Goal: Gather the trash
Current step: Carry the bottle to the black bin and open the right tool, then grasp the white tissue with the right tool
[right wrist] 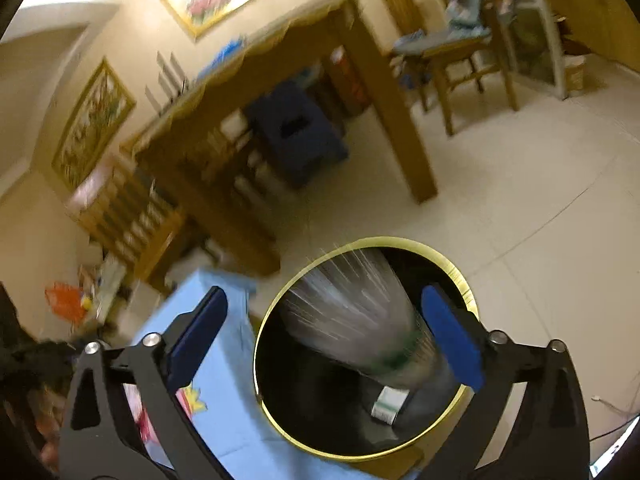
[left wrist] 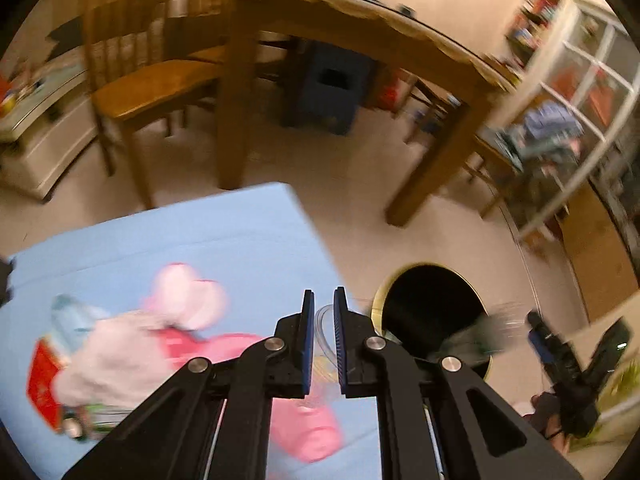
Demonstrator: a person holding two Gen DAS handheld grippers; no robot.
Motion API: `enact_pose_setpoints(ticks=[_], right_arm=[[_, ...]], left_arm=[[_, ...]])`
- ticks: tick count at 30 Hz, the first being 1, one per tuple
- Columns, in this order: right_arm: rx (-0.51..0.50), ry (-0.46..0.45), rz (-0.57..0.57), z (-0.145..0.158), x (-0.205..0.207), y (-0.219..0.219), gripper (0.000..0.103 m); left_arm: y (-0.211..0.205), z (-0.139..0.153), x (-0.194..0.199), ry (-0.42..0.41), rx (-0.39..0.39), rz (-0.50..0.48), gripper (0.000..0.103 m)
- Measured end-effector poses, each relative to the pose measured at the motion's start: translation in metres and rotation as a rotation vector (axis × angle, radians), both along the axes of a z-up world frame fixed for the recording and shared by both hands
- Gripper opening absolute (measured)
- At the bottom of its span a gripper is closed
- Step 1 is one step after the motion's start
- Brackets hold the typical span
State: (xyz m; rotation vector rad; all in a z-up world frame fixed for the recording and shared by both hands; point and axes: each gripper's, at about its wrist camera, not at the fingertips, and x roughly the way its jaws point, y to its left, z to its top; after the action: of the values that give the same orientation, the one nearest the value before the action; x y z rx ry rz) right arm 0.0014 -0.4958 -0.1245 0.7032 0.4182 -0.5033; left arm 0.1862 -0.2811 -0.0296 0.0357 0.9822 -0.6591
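Observation:
A black bin with a gold rim [right wrist: 276, 304] stands on the floor beside a light blue table [left wrist: 224, 240]. My right gripper [right wrist: 324, 336] is open above the bin; a clear plastic bottle with a green label [right wrist: 360, 320], blurred, is between its jaws and over the bin mouth, apart from the pads. A small white and green item [right wrist: 386, 402] lies inside the bin. My left gripper [left wrist: 324, 344] is over the table edge, shut on a piece of clear plastic [left wrist: 326, 328]. Pink, white and red wrappers [left wrist: 180, 328] lie on the table. The bin [left wrist: 432, 304] and the right gripper [left wrist: 560, 364] also show in the left wrist view.
A wooden dining table [left wrist: 360, 20] with chairs [left wrist: 152, 88] stands beyond, a dark blue box [left wrist: 332, 84] under it. Another chair holds clothes [right wrist: 460, 40]. A white cabinet [left wrist: 44, 128] is at the left. The floor is pale tile [right wrist: 520, 200].

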Motion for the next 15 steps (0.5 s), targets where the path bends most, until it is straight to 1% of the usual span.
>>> enact_pose_setpoints(ticks=[2, 3, 4, 6, 8, 9, 10, 11, 12, 13, 15], right_arm=[[-0.023, -0.047, -0.064, 0.007, -0.019, -0.004, 0.097], [-0.030, -0.076, -0.108, 0.010, -0.030, -0.006, 0.097], [-0.031, -0.090, -0.137, 0.012, -0.037, -0.010, 0.097], [-0.019, -0.122, -0.185, 0.014, -0.052, -0.020, 0.097], [0.009, -0.152, -0.210, 0.010, -0.064, -0.029, 0.097], [0.013, -0.157, -0.214, 0.012, -0.069, -0.034, 0.097], [0.010, -0.163, -0.221, 0.011, -0.074, -0.037, 0.097], [0.005, -0.168, -0.222, 0.013, -0.076, -0.038, 0.097], [0.001, -0.171, -0.220, 0.015, -0.078, -0.043, 0.097], [-0.004, -0.175, -0.216, 0.016, -0.079, -0.044, 0.097], [-0.011, -0.178, -0.205, 0.018, -0.078, -0.043, 0.097]], left_arm=[[-0.041, -0.009, -0.012, 0.013, 0.006, -0.061, 0.008], [-0.051, -0.012, -0.014, 0.020, 0.005, -0.079, 0.008], [-0.072, -0.017, -0.021, 0.023, 0.011, -0.108, 0.008], [-0.100, -0.026, -0.029, 0.025, 0.024, -0.146, 0.008], [-0.127, -0.036, -0.041, 0.022, 0.030, -0.212, 0.010], [-0.134, -0.041, -0.046, 0.019, 0.031, -0.238, 0.024], [-0.143, -0.046, -0.051, 0.012, 0.044, -0.257, 0.054], [-0.147, -0.050, -0.056, -0.008, 0.057, -0.263, 0.068], [-0.149, -0.051, -0.062, -0.046, 0.073, -0.269, 0.076], [-0.150, -0.053, -0.067, -0.071, 0.090, -0.277, 0.075], [-0.147, -0.055, -0.076, -0.086, 0.112, -0.296, 0.071]])
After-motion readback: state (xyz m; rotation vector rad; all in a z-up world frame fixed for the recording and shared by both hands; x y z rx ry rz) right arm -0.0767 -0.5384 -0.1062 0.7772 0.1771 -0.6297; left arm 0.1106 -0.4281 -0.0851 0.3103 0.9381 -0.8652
